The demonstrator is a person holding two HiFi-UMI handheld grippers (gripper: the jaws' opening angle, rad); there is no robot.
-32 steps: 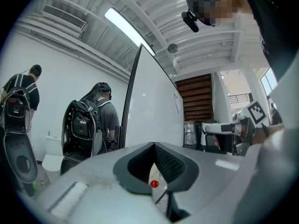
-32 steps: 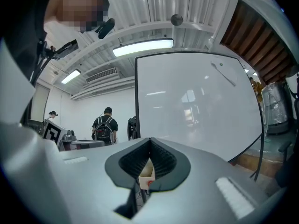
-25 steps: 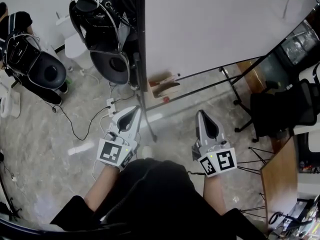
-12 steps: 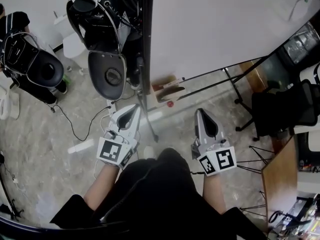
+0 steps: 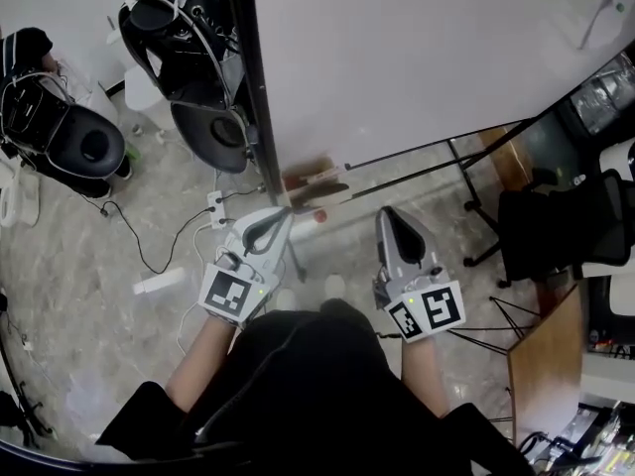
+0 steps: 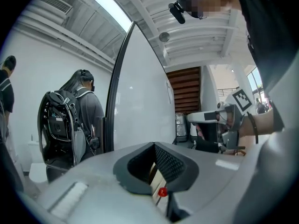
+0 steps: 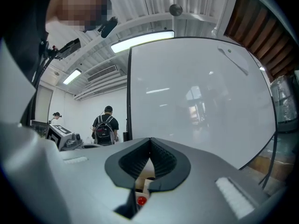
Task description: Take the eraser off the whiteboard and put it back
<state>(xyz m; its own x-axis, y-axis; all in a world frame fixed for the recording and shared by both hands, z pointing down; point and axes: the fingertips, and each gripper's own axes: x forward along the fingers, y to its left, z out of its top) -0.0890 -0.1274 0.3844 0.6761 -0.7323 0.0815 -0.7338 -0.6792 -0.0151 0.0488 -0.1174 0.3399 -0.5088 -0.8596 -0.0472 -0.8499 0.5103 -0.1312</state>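
The whiteboard fills the top of the head view, with a black frame down its left edge. At its lower left corner a brown, box-like thing lies on the ledge, with a small red knob just below; I cannot tell whether it is the eraser. A small pale item sticks near the board's top right corner. My left gripper is shut and empty, its tip just under that corner. My right gripper is shut and empty too, pointing level at the board.
A person with a black backpack stands left of the board, and another dark pack is further left. Cables and a power strip lie on the floor. The board's stand legs, a black chair and a wooden table are on the right.
Both grippers have moved forward toward the board's lower edge, and the left one now reaches the lower left corner. Both stay shut and empty.
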